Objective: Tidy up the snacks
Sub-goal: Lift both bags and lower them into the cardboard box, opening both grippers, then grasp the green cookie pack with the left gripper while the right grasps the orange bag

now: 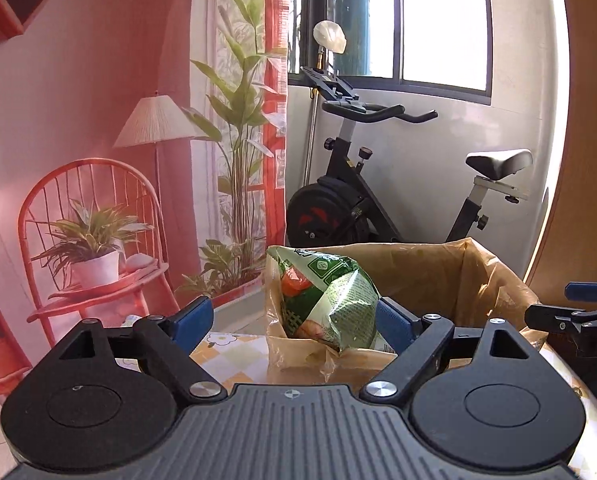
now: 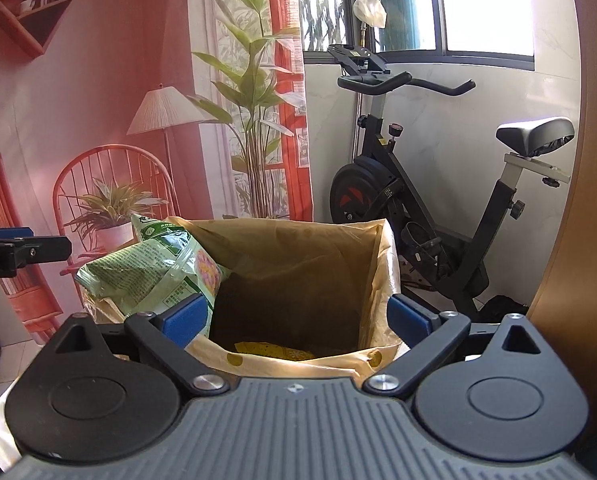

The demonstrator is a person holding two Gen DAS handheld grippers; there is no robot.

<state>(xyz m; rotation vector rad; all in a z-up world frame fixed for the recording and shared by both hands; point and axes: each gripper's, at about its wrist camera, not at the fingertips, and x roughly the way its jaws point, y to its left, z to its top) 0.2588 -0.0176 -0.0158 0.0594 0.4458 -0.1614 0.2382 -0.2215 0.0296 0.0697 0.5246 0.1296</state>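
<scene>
Left claw: your left gripper (image 1: 294, 320) has its jaws spread wide, nothing clamped. Its right pad sits just beside the green snack bag (image 1: 330, 300); touching or not, can't tell.
Right claw: right gripper (image 2: 298, 316) is also spread wide and holding nothing, straddling the near rim of the brown bag (image 2: 298, 264).
Risk 1: the snack bag is perched on the brown bag's left rim, only partly in. A nudge from your left pad as you pull away could tip it out onto the table (image 1: 234, 350).
Risk 2: the brown bag's walls are thin and crumpled; a pad catching the rim could fold it or drag the bag over.
Snack bag look: green printed foil, puffy and creased, leaning, top corner above the rim.
Inside: a yellow packet (image 2: 270, 350) lies at the bottom.
Behind: exercise bike (image 2: 438, 208), well apart.
</scene>
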